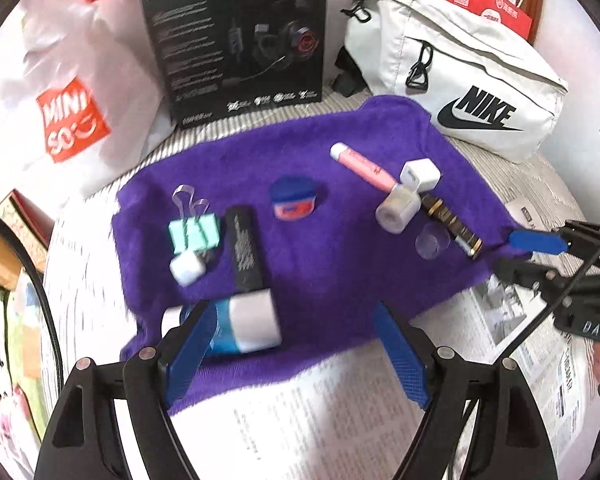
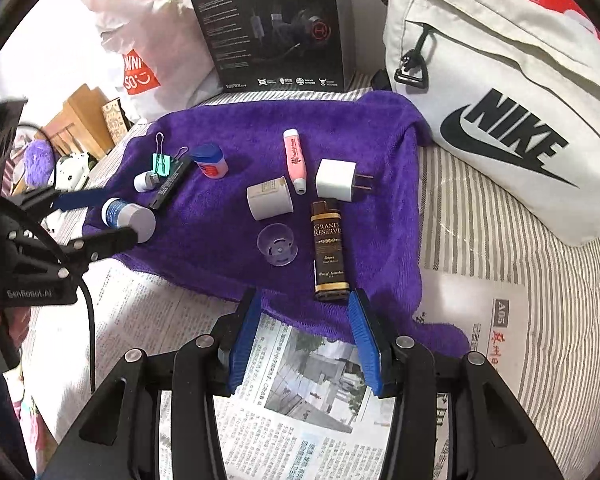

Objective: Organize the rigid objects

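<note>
A purple towel [image 1: 340,168] [image 2: 352,128] holds several small objects. My left gripper [image 1: 296,312] is open at the towel's near edge, its left finger against a blue and white bottle [image 1: 246,326] [image 2: 128,216]. My right gripper [image 2: 302,300] is open and empty just in front of a brown lighter [image 2: 328,256] [image 1: 454,222]. Also on the towel: a black stick [image 1: 244,248], a green binder clip [image 1: 194,230], a blue jar [image 1: 294,200] [image 2: 211,162], a pink tube [image 1: 364,166] [image 2: 295,160], a white charger [image 2: 336,180] [image 1: 420,174], a white cylinder [image 2: 269,198] and a clear cup [image 2: 278,244].
The towel lies on newspaper [image 2: 300,400] over a striped bed. A white Nike bag [image 2: 500,100] [image 1: 460,72] sits at the right, a black headset box [image 1: 236,36] [image 2: 272,24] at the back, a Miniso bag [image 1: 68,120] at the back left.
</note>
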